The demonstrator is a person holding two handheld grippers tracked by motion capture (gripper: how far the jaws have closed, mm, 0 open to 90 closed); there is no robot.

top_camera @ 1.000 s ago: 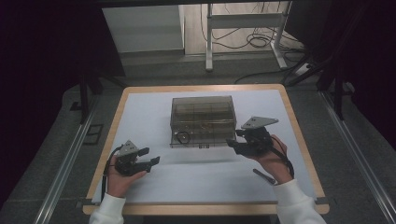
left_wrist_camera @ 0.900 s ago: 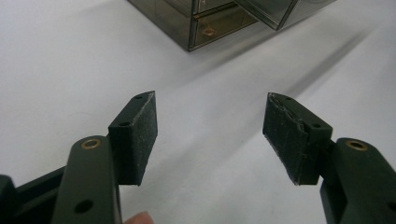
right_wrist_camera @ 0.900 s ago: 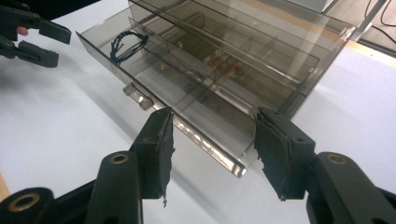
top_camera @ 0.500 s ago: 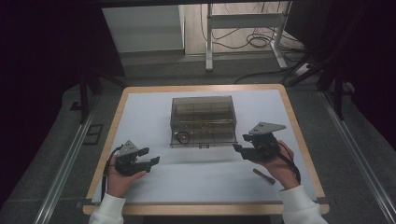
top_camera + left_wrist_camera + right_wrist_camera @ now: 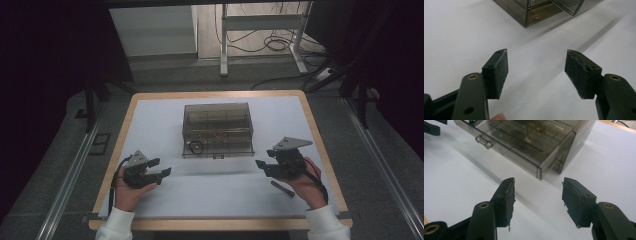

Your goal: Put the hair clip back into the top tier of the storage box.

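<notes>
Right gripper point(image 5: 260, 165): jaws apart, just been widening, nothing between them (lower right of high view).
Left gripper point(image 5: 162, 167): jaws apart, empty, lower left.
Smoky drawer box point(image 5: 217, 129): centre, bottom drawer point(image 5: 524, 147) pulled out.

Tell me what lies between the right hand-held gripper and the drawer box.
Nothing: in the right gripper view, bare white table surface runs from the open right hand-held gripper to the smoky drawer box, whose bottom drawer stands pulled out.

Smoky clear drawer box point(image 5: 217, 129) mid-table (bottom drawer point(image 5: 524, 147) pulled out).
</notes>
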